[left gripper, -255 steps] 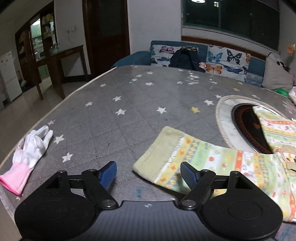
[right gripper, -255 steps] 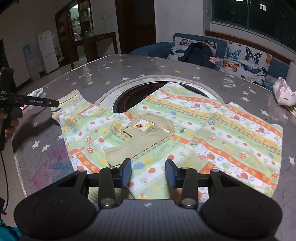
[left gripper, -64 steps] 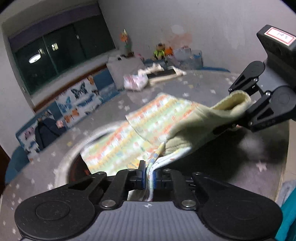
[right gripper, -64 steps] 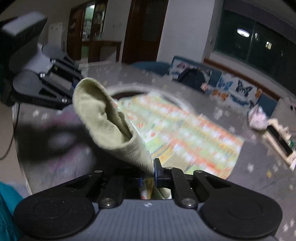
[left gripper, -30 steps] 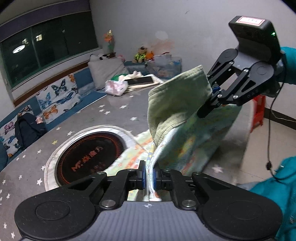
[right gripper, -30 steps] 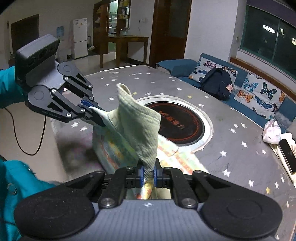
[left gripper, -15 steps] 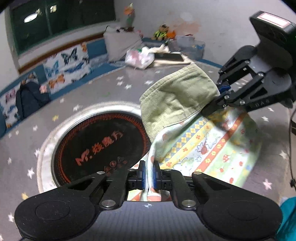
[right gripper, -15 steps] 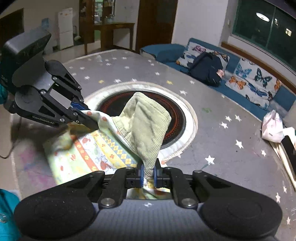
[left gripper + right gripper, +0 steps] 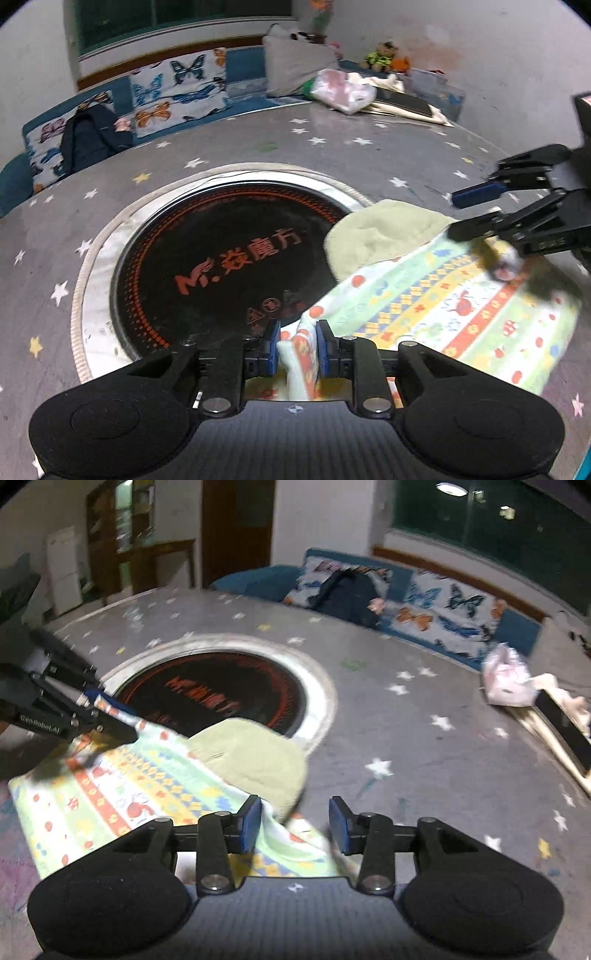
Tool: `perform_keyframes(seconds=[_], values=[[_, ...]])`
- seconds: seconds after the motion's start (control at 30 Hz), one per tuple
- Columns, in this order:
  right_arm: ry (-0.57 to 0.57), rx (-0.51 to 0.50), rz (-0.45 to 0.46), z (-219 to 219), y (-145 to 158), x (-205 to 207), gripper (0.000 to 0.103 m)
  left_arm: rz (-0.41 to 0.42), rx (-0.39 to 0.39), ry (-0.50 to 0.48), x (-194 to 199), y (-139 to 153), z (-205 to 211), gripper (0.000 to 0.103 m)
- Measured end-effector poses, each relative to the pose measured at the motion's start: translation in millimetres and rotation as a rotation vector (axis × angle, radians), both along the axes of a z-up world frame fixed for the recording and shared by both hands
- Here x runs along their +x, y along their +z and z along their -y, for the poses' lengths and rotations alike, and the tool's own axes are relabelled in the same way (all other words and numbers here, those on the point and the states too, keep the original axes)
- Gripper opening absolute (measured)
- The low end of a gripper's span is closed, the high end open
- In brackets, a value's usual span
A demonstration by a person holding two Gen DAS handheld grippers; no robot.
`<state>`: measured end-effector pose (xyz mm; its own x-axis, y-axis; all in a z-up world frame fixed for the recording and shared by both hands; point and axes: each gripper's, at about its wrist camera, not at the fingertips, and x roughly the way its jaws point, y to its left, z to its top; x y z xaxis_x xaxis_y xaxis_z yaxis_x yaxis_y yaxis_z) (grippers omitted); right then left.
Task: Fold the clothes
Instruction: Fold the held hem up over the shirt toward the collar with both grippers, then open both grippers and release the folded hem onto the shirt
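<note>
A child's patterned shirt (image 9: 436, 295) with a plain olive-green collar part (image 9: 384, 232) lies folded on the grey star-print table (image 9: 236, 147), partly over the black round cooktop (image 9: 207, 269). My left gripper (image 9: 296, 347) stands partly open with a fold of the shirt's edge loose between its blue pads. My right gripper (image 9: 293, 823) is open over the shirt's near edge (image 9: 147, 794), the cloth touching its left pad. Each gripper shows in the other's view, the right one (image 9: 476, 210) and the left one (image 9: 99, 709).
A sofa (image 9: 424, 590) with butterfly cushions and a dark bag (image 9: 92, 136) runs behind the table. A pink plastic bag (image 9: 506, 679), cloths and a dark flat device (image 9: 561, 727) lie at the table's far right edge. A doorway and wooden table (image 9: 162, 561) are at back left.
The shirt was lowered from the air onto the table. Both grippers, shut on the cloth half a second ago, have opened; the right one has opened wide and let go.
</note>
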<state>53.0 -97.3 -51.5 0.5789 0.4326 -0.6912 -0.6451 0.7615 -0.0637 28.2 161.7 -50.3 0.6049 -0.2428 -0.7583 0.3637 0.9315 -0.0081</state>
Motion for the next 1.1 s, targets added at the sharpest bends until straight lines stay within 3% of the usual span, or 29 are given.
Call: perform_keyframes(seconds=[0.4,0.53,0.67,0.8,0.93,1.1], values=[[-0.106,0.062,-0.026,33,-6,-29,0.030,0.013,0.008,0.098,1,-2,-6,0.028],[-0.153,0.080,-0.035,45,-10,-35,0.016,0.021,0.021,0.149,1,0,-11,0.028],[-0.239,0.104,-0.026,56,-8,-27,0.015,0.039,0.053,0.190,-1,4,-18,0.028],[-0.200,0.141,0.012,48,8,-33,0.015,0.053,0.065,0.238,0,8,-23,0.027],[-0.126,0.165,-0.017,23,5,-29,0.015,0.084,0.033,0.219,-8,18,-14,0.027],[-0.133,0.139,-0.057,4,-14,-13,0.015,0.102,-0.006,0.136,-20,28,11,0.027]])
